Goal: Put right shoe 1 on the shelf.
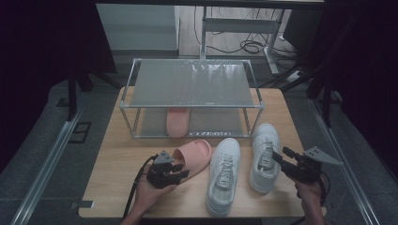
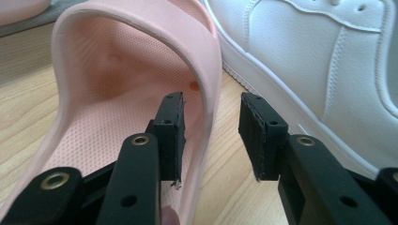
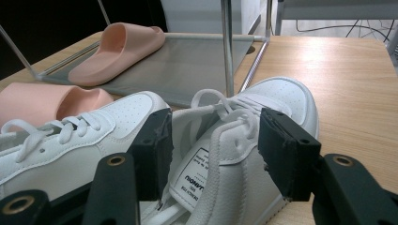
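Observation:
A pink slide [image 1: 192,157] lies on the wooden table [image 1: 112,187], with its mate [image 1: 178,121] on the lower shelf of a metal shoe rack [image 1: 192,106]. Two white sneakers [image 1: 224,176] [image 1: 264,157] lie to its right. My left gripper [image 1: 182,171] is open at the slide's heel end. In the left gripper view its jaws [image 2: 212,103] straddle the slide's side wall [image 2: 206,93], one inside and one outside, with a gap at the outer pad. My right gripper [image 1: 279,153] is open, its jaws [image 3: 215,122] spread on either side of the right sneaker's [image 3: 281,98] heel opening.
The rack stands at the table's far half, its grey top shelf [image 1: 192,82] bare. In the right gripper view a rack post [image 3: 227,47] rises just beyond the sneaker's toe. Bare wood lies at the table's left [image 1: 117,154]. Cables and desk legs [image 1: 248,44] are on the floor behind.

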